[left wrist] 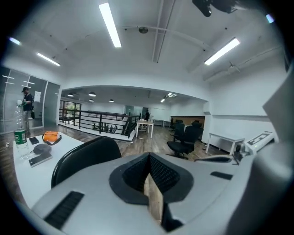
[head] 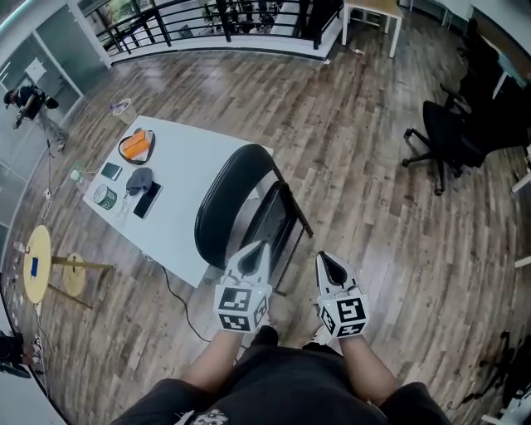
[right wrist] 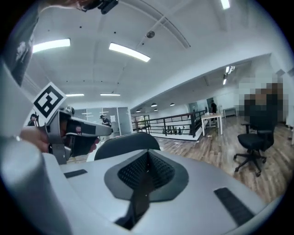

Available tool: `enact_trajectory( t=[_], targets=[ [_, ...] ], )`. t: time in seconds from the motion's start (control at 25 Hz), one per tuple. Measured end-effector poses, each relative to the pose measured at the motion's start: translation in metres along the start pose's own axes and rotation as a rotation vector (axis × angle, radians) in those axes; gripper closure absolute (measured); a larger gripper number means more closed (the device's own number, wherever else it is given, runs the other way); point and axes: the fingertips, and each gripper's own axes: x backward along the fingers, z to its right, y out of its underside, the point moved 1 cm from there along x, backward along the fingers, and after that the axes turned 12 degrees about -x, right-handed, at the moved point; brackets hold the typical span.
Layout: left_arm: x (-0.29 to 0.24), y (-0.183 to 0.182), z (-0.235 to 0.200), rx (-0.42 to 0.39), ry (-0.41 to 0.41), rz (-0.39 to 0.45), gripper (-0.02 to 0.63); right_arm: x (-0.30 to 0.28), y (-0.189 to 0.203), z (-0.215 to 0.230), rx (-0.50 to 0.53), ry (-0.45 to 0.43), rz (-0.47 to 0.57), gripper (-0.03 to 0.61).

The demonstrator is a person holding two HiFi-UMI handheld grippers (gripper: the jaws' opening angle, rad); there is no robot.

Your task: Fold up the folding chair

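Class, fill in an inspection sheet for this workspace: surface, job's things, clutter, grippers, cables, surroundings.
Surface: white table, mostly bare.
Job's things: black folding chair beside the table, seat apparently folded up.
Clutter: orange item, phone, grey pouch, tin at one table end.
Grippers: left gripper and right gripper shut, empty, near the person's body.
Cables: one cable on the floor by the table.
Surroundings: wood floor, office chair, railing.

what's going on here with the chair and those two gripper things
A person stands over a black folding chair next to a white table, with a gripper in each hand. The chair looks already folded, its seat swung up close to the backrest. The left gripper and the right gripper are both shut with nothing between their jaws. They are held in front of the person, just short of the chair, and neither grips it.
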Motion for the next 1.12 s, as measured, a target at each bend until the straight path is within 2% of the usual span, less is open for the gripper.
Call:
enact_trajectory(
  t=[0.12, 0.2, 0.32, 0.48, 0.64, 0.8, 1.0, 1.12],
  targets=[
    [0.0, 0.008, 0.039, -0.002, -0.016, 0.042, 0.609, 0.036, -0.013, 0.017, 0.065, 0.055, 0.031, 0.565],
    [0.003, 0.014, 0.066, 0.001, -0.019, 0.064, 0.609, 0.058, -0.014, 0.028, 0.07, 0.071, 0.042, 0.565],
    [0.008, 0.019, 0.094, 0.012, -0.024, 0.084, 0.609, 0.08, -0.019, 0.04, 0.038, 0.055, 0.081, 0.565],
    [0.008, 0.023, 0.112, 0.025, -0.036, 0.077, 0.609, 0.091, -0.026, 0.051, 0.061, 0.044, 0.111, 0.565],
    [0.017, 0.023, 0.12, 0.024, -0.039, 0.075, 0.609, 0.097, -0.027, 0.047, 0.09, 0.053, 0.095, 0.565],
    [0.032, 0.015, 0.123, 0.002, 0.001, 0.091, 0.609, 0.102, -0.029, 0.027, 0.12, 0.073, 0.102, 0.565],
    [0.053, 0.014, 0.105, -0.011, 0.046, 0.107, 0.609, 0.096, -0.03, -0.01, 0.178, 0.099, 0.144, 0.565],
    [0.066, 0.017, 0.086, -0.01, 0.056, 0.109, 0.609, 0.093, -0.032, -0.033, 0.18, 0.11, 0.167, 0.565]
  ],
)
